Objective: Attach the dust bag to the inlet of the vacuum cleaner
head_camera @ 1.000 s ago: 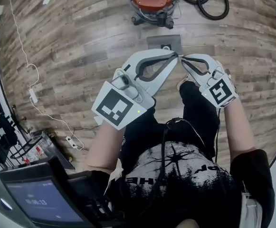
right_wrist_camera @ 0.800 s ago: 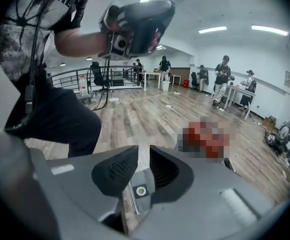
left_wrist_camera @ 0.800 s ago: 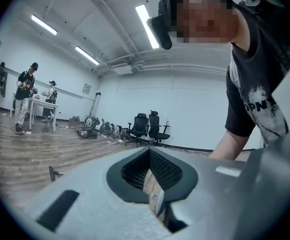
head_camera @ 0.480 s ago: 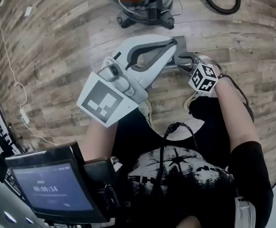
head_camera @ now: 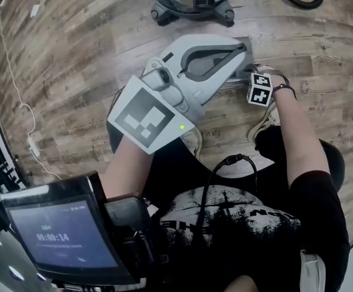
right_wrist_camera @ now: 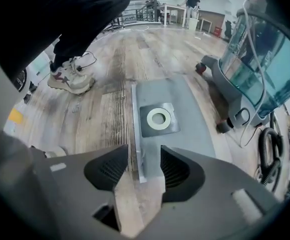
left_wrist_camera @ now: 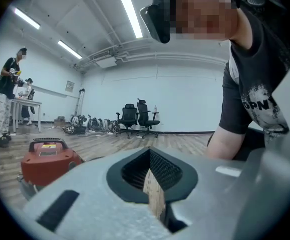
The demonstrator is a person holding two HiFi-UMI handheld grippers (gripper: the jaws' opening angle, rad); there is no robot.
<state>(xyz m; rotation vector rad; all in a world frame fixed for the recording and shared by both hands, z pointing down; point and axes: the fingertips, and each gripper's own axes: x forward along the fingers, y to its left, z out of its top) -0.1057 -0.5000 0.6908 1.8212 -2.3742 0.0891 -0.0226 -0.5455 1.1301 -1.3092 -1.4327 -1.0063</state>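
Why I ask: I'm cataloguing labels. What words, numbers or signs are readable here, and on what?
"00:00:14": on the dark handheld screen.
"OPN", cut off: white print on the person's black T-shirt.
Label on top of the red vacuum cleaner: too small to read.

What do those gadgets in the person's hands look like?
The left claw and right claw are grey plastic, with curved jaws lined with black ribbed pads. The right one's jaws are opening, with the edge of the dust bag between them. Each carries a white cube with black square markers. The person wears a black short-sleeved T-shirt.
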